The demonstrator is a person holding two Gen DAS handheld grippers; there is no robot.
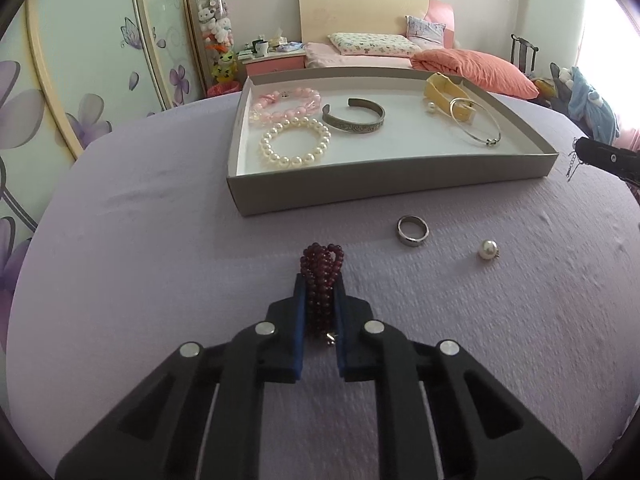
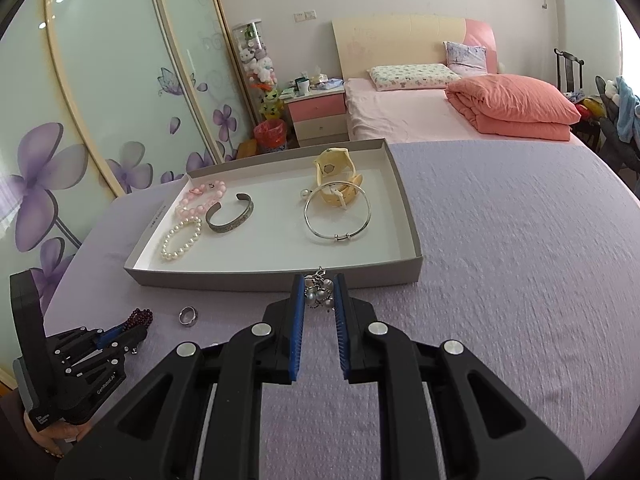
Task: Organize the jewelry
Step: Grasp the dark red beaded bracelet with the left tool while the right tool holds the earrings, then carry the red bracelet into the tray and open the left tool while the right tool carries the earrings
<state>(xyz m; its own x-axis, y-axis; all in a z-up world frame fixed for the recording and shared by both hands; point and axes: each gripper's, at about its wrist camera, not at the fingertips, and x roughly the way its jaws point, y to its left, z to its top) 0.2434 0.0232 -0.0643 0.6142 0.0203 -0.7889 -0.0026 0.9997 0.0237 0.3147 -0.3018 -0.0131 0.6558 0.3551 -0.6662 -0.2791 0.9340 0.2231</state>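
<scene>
Left gripper [image 1: 320, 280] clamps the dark red bead bracelet [image 1: 323, 258] low over the purple cloth [image 1: 160, 240], right gripper [image 2: 319, 294] pinches a pearl-and-chain piece [image 2: 319, 292] before the tray [image 2: 280, 280]; dangling strands may snag its wall or slip.

The lower part of the dark red bead bracelet [image 1: 322, 280] is hidden between the blue pads [image 1: 301, 320] of the left gripper [image 1: 320, 292]; only its top loops show. From the box [image 1: 384, 184], the right gripper [image 1: 604, 156] is at the right edge of the left view, cut off, with a thin chain [image 1: 571, 164] hanging. The silver bead cluster [image 2: 319, 294] in the right view is too small to tell its kind. The printing on the box wall [image 2: 158, 216] is unreadable.
</scene>
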